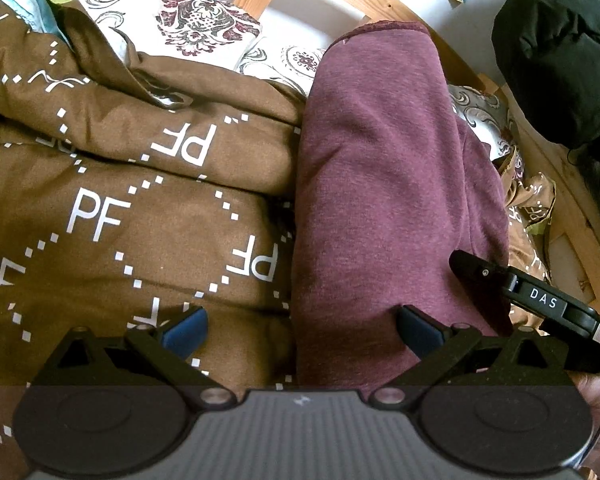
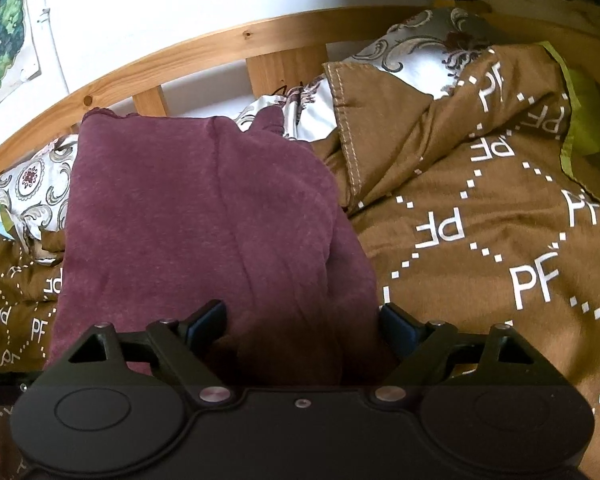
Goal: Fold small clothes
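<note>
Now, both grippers spread wide, gripping nothing. Left gripper low over brown quilt, maroon garment folded long, stretching ahead from its right finger. Right gripper at the garment's near end, cloth between its fingers, wooden bed rail beyond.

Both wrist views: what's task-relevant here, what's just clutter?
Job:
maroon garment, partly folded
left gripper, open
right gripper, open, straddling the garment's near edge

Lying about:
brown PF duvet
patterned pillow
wooden bed frame
black clothing
</note>
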The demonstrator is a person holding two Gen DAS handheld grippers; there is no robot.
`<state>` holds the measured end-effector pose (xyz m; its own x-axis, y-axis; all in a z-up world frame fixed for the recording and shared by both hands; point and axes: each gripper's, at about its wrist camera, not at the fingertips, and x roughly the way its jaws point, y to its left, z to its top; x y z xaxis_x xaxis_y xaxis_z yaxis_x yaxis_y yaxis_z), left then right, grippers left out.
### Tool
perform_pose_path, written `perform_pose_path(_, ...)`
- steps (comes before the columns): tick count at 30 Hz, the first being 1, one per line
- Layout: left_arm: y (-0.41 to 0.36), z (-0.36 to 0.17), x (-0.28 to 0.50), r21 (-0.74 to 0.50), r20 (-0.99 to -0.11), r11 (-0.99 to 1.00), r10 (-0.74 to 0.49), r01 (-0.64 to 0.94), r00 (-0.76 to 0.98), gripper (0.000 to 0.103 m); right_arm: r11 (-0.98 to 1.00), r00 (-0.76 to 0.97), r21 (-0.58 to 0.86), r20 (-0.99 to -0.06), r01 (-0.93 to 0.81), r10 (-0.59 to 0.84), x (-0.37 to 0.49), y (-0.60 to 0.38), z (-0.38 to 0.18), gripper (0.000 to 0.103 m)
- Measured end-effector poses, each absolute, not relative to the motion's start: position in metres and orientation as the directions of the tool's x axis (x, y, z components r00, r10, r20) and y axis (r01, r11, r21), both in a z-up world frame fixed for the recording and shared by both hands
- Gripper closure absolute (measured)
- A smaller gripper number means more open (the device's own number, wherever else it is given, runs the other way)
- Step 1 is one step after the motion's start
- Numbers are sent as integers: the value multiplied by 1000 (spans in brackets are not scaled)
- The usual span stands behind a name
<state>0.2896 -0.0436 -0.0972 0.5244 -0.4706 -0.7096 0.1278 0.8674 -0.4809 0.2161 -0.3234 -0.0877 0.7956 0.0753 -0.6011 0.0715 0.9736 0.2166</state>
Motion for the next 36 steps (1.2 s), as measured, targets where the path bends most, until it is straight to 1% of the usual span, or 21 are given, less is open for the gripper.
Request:
perform_pose_path(12,-45,-98,290,-476,-709,870,-466,128,529,1,974,796,217,-600,61,84,215,-323,-86,21)
perform_pose_path(15,-45,-98,290,-476,-709,870,-466,128,529,1,975,796,217,-599,55,89,216,-322,-86,25)
perform_pose_path(17,-45,-98,290,-475,-709,870,-465,128,530,1,976,797,214,-597,46,94,215,-321,-85,32)
perform_pose_path(20,-45,-98,289,-475,-709,870,-465,128,529,1,980,798,199,-594,26,99,215,-317,-84,36)
perform_pose_path(26,-45,-98,289,-475,-709,871,-465,128,530,1,983,799,182,-593,18,95,215,-313,-83,38)
perform_pose_path(36,-46,-99,290,-474,-709,871,-464,128,531,1,985,801,174,-592,15,93,213,-313,-83,38)
